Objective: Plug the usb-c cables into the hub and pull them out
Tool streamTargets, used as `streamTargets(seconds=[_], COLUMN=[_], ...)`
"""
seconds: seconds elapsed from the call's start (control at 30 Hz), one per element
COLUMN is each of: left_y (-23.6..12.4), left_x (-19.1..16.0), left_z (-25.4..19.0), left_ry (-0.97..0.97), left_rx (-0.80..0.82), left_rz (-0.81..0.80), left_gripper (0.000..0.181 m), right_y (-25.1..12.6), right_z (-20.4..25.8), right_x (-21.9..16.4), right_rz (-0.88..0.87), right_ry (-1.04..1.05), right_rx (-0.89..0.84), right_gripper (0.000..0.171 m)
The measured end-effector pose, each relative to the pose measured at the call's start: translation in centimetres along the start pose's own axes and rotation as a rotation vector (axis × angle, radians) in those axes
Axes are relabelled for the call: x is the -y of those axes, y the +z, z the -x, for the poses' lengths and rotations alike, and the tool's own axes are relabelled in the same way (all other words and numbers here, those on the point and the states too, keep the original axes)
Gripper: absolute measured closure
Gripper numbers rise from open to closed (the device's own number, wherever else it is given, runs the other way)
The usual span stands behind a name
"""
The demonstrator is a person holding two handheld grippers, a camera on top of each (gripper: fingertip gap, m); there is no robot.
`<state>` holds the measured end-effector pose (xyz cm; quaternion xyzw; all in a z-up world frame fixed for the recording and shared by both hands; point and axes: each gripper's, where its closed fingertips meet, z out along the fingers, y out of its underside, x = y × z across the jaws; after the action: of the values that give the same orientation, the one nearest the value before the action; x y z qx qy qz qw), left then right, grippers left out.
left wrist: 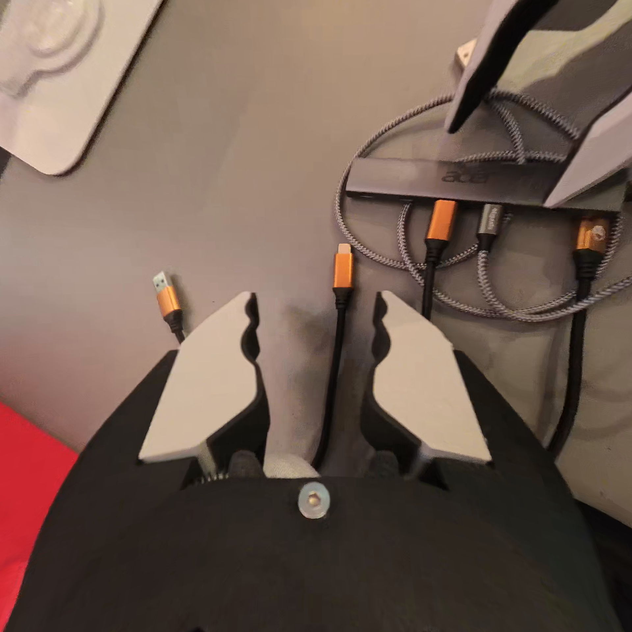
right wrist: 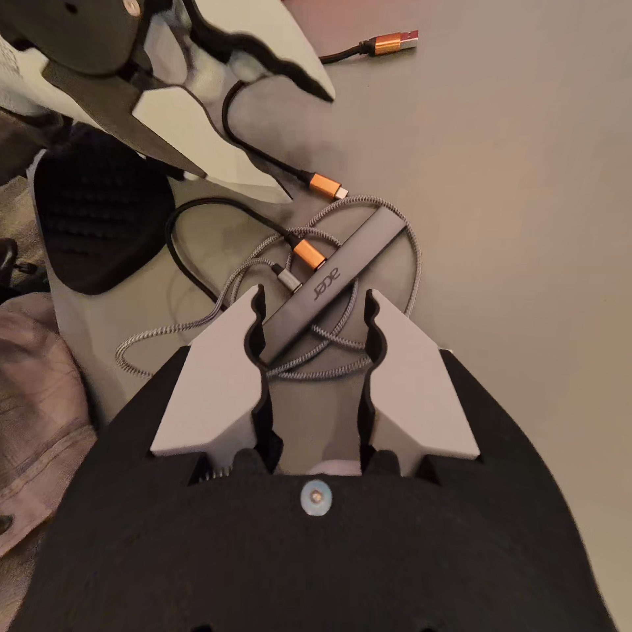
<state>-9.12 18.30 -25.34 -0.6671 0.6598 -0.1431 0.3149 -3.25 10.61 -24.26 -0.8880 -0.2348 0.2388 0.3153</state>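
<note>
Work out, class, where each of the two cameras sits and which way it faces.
Left wrist view: sits on the left gripper, facing forward over a loose orange-tipped cable towards the hub; its two open fingers show.
Right wrist view: sits on the right gripper, facing the hub; its open fingers show.
Both share hub, cables and the other gripper.

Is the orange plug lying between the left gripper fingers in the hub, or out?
Out. The orange plug lies on the table, its metal tip bare, short of the hub.

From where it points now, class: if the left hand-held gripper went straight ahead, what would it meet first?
Probably the loose orange-sleeved plug, whose black cable already runs between the open left hand-held gripper fingers. The hub lies farther on, to the right. Height above the table is unclear.
</note>
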Motion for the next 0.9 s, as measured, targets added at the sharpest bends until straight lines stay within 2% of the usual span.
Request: streamTargets(seconds=[0.03, 0.1, 0.17, 0.3, 0.43, 0.5, 0.6, 0.67, 0.8, 0.9], left_y=[-0.6, -2.0, -2.2, 0.4, 0.9, 1.0, 0.5, -0.1, -2.2, -3.8], left_x=[0.6, 2.7, 3.4, 1.7, 2.1, 2.2, 3.2, 4.4, 7.6, 9.6], left_z=[-0.3, -2.3, -4.8, -6.0, -5.9, -5.9, -6.1, -5.5, -5.8, -5.6], left_ry=[0.0, -0.004, 0.031, 0.157, 0.125, 0.123, 0.166, 0.216, 0.371, 0.432], left_rx=[-0.009, -0.1, -0.2, -0.184, -0.194, -0.184, -0.117, -0.013, 0.138, 0.259], left_rz=[-0.016, -0.101, -0.087, 0.069, 0.07, 0.057, -0.014, -0.078, -0.252, -0.35], left_gripper=[0.115, 0.122, 0.128, 0.159, 0.173, 0.174, 0.174, 0.174, 0.174, 0.174], right_y=[-0.6, -1.7, -2.6, -3.1, -3.2, -3.4, -3.8, -4.3, -5.3, -5.9], right_z=[0.1, 0.7, 1.7, 2.5, 3.0, 2.8, 1.7, 1.0, 0.8, 0.9], right_x=[-0.1, -0.4, -0.5, -1.4, -1.7, -1.4, -0.6, 0.3, 2.7, 3.6], right_rz=[-0.009, -0.037, -0.072, -0.079, -0.104, -0.135, -0.182, -0.232, -0.328, -0.325], right_ry=[0.005, 0.067, 0.144, 0.141, 0.141, 0.135, 0.145, 0.187, 0.321, 0.357], right_rx=[-0.01, 0.038, 0.121, 0.153, 0.171, 0.168, 0.145, 0.162, 0.348, 0.476], right_gripper=[0.116, 0.12, 0.122, 0.123, 0.123, 0.122, 0.113, 0.106, 0.095, 0.097])
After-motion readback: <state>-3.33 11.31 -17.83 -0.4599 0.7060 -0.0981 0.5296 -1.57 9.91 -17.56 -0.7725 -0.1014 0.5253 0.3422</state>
